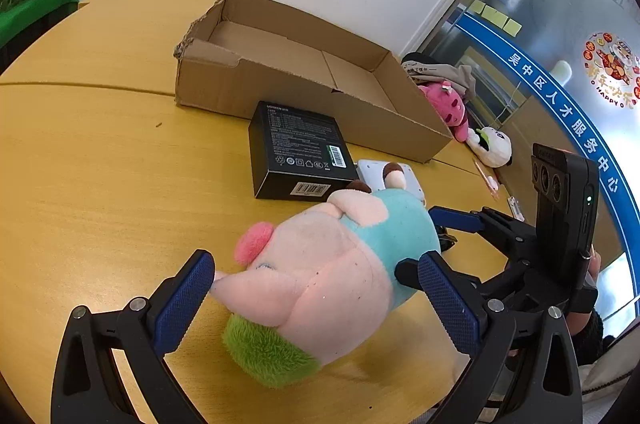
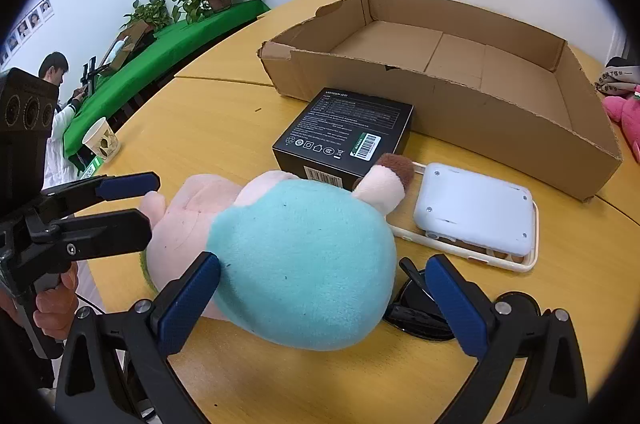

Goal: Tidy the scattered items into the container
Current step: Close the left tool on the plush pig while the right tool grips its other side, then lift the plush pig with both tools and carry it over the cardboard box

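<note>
A pink and teal plush pig [image 1: 332, 264] with green hair lies on the yellow table. My left gripper [image 1: 316, 300] is open around its pink head end. My right gripper [image 2: 324, 300] is open around its teal body [image 2: 304, 264]; the left pad touches the plush, the right pad stands apart. Each gripper shows in the other view: the right one [image 1: 456, 236], the left one [image 2: 128, 200]. A black box [image 1: 300, 152] and a white device [image 2: 476, 212] on a phone case lie before the empty cardboard box [image 1: 304, 72], also in the right wrist view [image 2: 440, 64].
Black sunglasses [image 2: 424, 316] lie under my right gripper. A paper cup [image 2: 102, 144] stands at the table's left edge. Pink [image 1: 448, 104] and white [image 1: 494, 144] plush toys lie beyond the box. A seated person [image 2: 56, 76] and plants are behind a green table.
</note>
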